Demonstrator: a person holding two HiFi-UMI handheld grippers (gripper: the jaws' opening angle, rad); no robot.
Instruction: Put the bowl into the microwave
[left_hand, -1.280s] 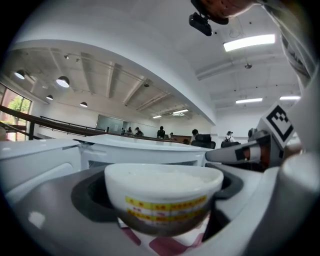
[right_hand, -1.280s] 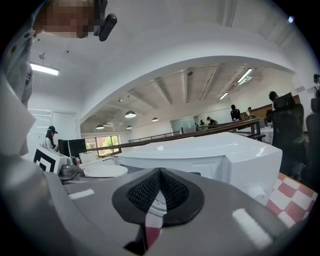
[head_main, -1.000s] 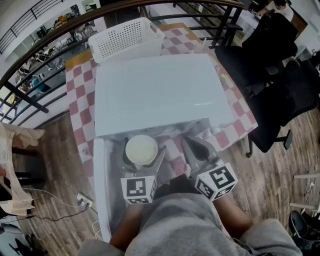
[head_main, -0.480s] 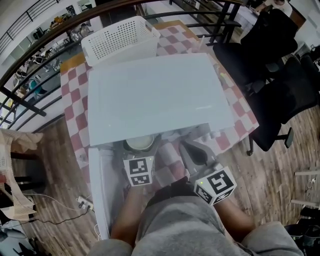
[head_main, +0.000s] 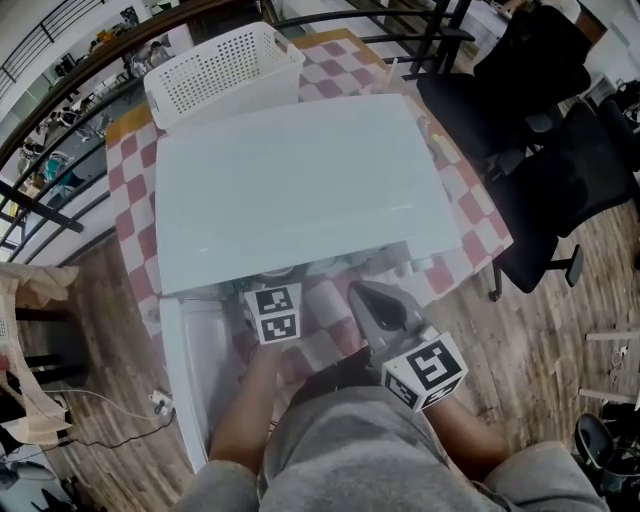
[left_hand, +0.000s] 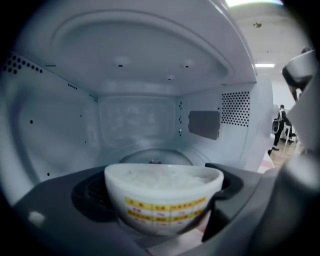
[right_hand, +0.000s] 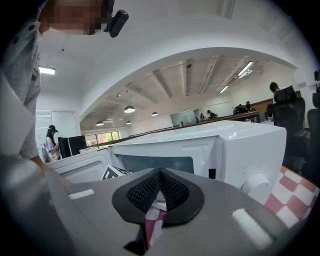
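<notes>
Left tool (left_hand: 160, 192) clasps the bowl (left_hand: 165, 209) inside the microwave (left_hand: 140, 120); the head view hides it. Right tool (right_hand: 159, 187) clenched, empty.

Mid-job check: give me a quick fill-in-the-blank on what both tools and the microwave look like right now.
1. The left tool is shut on a white plastic bowl filled with ____.
2. The right tool is shut and holds ____.
3. The door of the white microwave oven stands ____.
4. Behind the oven sits a white perforated plastic ____.
Missing words: rice; nothing; open; basket.
</notes>
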